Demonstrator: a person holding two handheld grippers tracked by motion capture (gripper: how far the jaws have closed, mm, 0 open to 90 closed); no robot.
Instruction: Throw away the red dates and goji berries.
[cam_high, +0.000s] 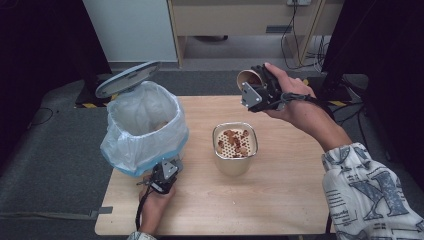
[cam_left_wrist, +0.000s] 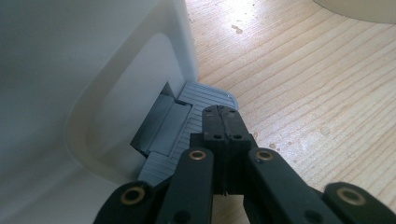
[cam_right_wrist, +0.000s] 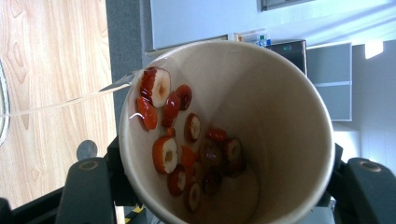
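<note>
the right claw (cam_high: 256, 84) is held up over the far side of the wooden desk (cam_high: 280, 195), its jaws clamped on the sides of a tan paper cup (cam_high: 248, 77) that lies tilted on its side, mouth turned away from the hand. in the right gripper view the cup (cam_right_wrist: 280, 121) sits between the two black jaws, and sliced red dried fruit (cam_right_wrist: 187, 149) clings wet to its lower inner wall, with a thin stream of liquid (cam_right_wrist: 70, 100) running off the rim. below and nearer the person than this claw stands a square metal container (cam_high: 235, 162) topped by a perforated strainer tray (cam_high: 235, 142) with more fruit slices lying on it

the left claw (cam_high: 169, 170) is low at the near left of the desk, jaws fully closed with nothing between them. in the left gripper view its shut tips (cam_left_wrist: 223, 120) rest on the grey ribbed foot pedal (cam_left_wrist: 205, 95) at the base of a white pedal bin (cam_left_wrist: 93, 84), pressing down on it. directly beyond this claw the bin (cam_high: 145, 125) is lined with a translucent plastic bag (cam_high: 125, 145), and its grey lid (cam_high: 127, 79) stands tipped open at the far side. small drops of liquid (cam_left_wrist: 322, 130) dot the wood to the right of the claw
</note>
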